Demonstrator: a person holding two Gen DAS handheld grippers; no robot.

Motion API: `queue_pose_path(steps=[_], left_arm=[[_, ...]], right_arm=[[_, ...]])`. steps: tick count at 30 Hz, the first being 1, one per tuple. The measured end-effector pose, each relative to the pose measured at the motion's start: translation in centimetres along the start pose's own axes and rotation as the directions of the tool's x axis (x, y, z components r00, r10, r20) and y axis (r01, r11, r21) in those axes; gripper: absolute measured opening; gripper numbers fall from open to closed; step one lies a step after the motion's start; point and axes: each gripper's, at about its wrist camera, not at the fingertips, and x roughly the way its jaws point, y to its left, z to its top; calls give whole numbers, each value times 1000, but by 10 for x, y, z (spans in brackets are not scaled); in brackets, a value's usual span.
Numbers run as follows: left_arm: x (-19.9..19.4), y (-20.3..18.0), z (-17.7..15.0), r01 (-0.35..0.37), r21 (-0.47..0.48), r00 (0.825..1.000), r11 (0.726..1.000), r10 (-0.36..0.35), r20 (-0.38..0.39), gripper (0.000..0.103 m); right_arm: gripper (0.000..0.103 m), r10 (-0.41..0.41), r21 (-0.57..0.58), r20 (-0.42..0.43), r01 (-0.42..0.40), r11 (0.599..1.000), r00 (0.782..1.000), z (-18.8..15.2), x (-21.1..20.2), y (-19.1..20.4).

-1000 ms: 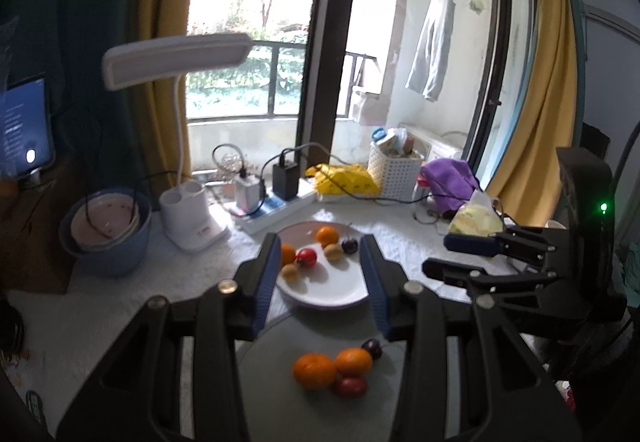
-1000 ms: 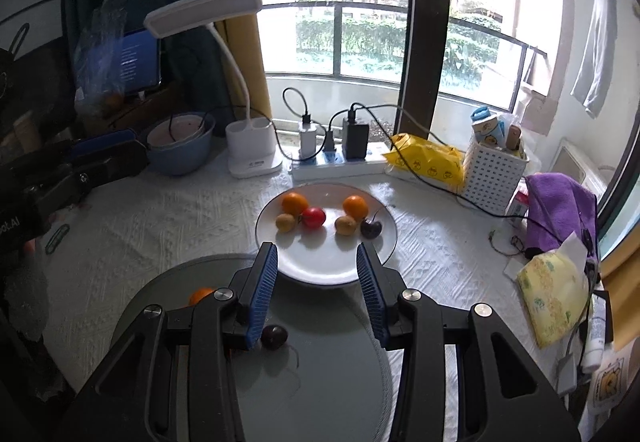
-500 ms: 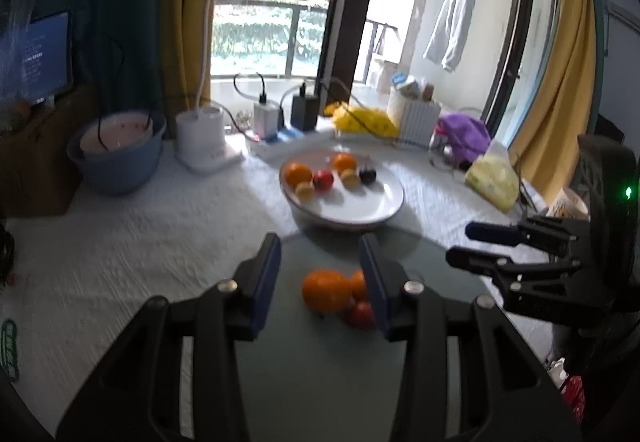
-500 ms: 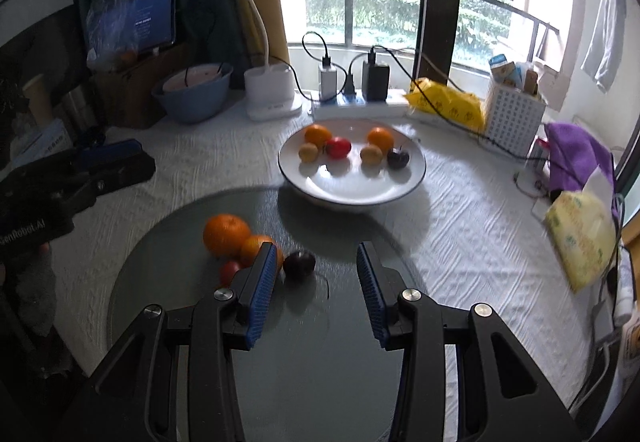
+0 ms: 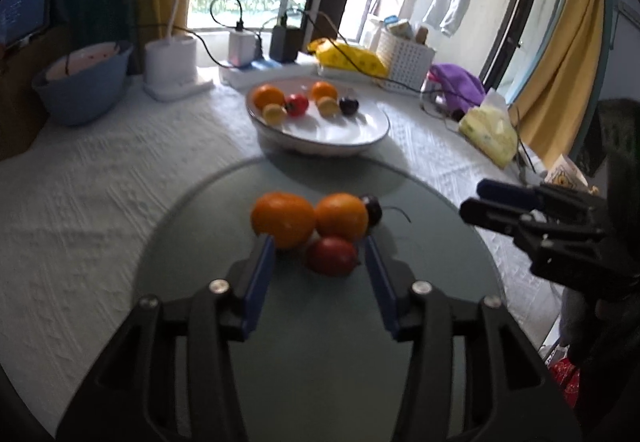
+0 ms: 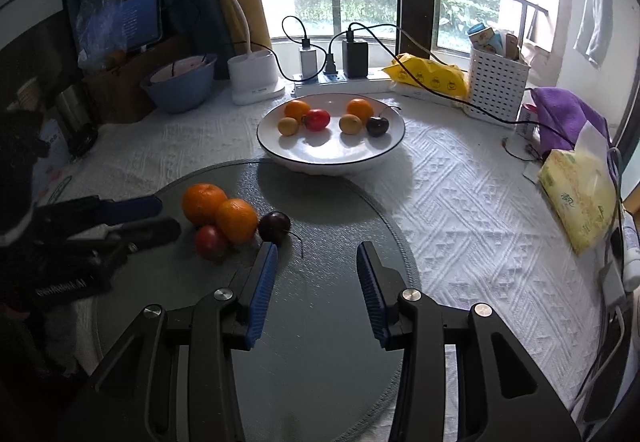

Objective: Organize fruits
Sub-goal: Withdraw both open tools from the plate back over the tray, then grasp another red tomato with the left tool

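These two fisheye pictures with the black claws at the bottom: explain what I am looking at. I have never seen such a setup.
No robot here: a person holds a two-finger clamp in each hand, and each clamp carries a wide-angle camera looking along its blue-padded fingers. One picture comes from the left gripper, the other from the right gripper; each also sees the other clamp at its edge.

On the white tablecloth lies a round grey mat with a large orange, a smaller orange, a red fruit and a dark cherry. Behind it, a white plate holds six more small fruits.

Nothing is held. The left jaws are opening around the red fruit without pressing it; the right jaws stand open and empty beside the cherry.
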Motion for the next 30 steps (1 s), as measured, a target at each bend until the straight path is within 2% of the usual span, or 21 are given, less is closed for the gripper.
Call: queue_pose_path(steps=[13, 21, 25, 30], left_arm=[[36, -13, -3, -52, -1, 993, 999, 51, -107, 49], [44, -17, -1, -27, -11, 993, 1000, 25, -118, 48], [46, -17, 0, -37, -4, 993, 999, 36, -116, 36], [43, -12, -1, -13, -19, 993, 1000, 11, -116, 35]], right_arm=[[44, 37, 53, -1, -37, 998, 999, -8, 8, -23], [44, 58, 54, -1, -57, 997, 998, -7, 11, -25], [44, 53, 48, 0, -53, 997, 999, -5, 12, -23], [44, 37, 39, -7, -37, 999, 999, -3, 13, -20]])
